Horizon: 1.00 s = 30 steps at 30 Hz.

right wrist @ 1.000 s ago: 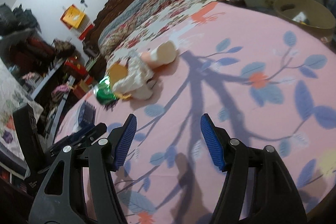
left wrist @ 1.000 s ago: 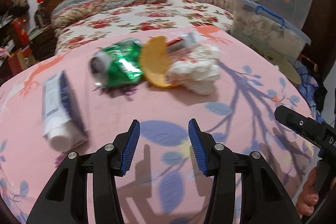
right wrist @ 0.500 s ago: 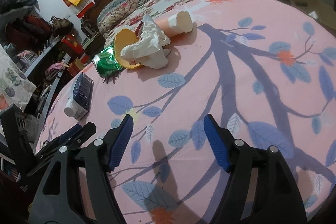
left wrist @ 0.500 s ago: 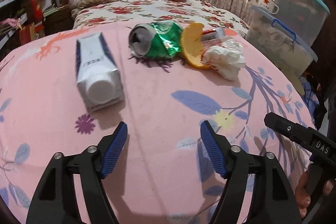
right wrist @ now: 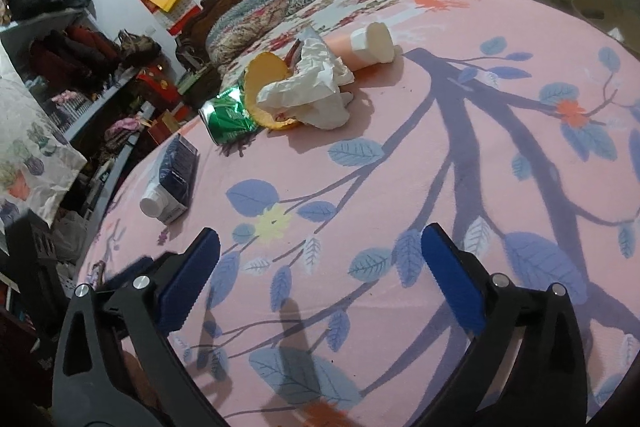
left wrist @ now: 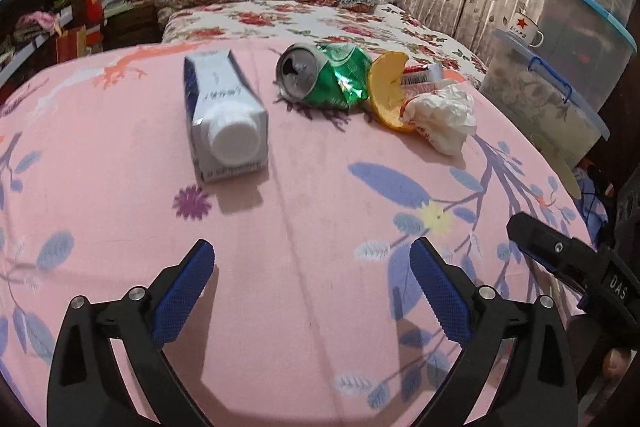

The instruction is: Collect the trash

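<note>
The left gripper [left wrist: 312,287] hangs over the pink cloth [left wrist: 320,247] with its jaws spread wide and nothing between them. Ahead of the left jaw lies a white carton [left wrist: 224,115], cap toward the camera. Ahead between the jaws sits a crushed green can [left wrist: 324,77], touching an orange peel [left wrist: 386,89]. Crumpled tissue [left wrist: 444,115] lies ahead of the right jaw, against the peel.

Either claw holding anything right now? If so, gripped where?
Nothing held. Left claw and right claw are both open over the pink cloth, short of the carton and crushed can.
</note>
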### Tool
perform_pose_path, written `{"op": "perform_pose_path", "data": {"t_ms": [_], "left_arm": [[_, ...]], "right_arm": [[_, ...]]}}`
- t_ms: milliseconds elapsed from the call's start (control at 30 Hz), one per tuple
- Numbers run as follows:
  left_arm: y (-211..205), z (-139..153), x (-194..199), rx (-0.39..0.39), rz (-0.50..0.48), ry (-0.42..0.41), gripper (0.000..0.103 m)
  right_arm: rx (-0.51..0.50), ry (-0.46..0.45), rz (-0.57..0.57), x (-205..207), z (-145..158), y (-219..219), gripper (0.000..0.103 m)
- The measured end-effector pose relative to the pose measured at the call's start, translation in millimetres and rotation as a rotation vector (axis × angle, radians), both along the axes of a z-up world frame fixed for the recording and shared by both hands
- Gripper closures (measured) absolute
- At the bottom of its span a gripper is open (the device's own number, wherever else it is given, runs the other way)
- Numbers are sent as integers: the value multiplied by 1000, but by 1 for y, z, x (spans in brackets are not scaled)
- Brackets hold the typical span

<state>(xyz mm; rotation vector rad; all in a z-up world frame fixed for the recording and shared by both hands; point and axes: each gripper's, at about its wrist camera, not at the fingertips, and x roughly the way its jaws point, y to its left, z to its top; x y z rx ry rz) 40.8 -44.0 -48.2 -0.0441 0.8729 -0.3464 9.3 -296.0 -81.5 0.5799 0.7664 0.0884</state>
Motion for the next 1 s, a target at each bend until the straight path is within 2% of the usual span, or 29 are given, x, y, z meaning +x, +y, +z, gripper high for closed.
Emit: {"op": "perform_pose_path", "data": {"t_ms": [167,367,567,733,900,1000], "left_arm": [[14,-4,-7,-65,37,27,9],[14,-3,-15,-106,0,30,9],[7,-3,-15,-55,-22,32,9],[12,-3,-12,-76,-37,36,9],[6,-4,-12,-11,-63,39,9],[9,-1,-11,15,-31,20,9]], "right_arm": [[88,-38,-15,-5,-3,-11,3],[76,-43,-5,-5,-3,-10,3],[80,-43,-5,-4,-3,-11,3],[78,-42,-4,-5,-4,-10,3],[72,-44,-5,-4,-4,-10,3],[60,-38,-9,-4,-3,-9,3]]}}
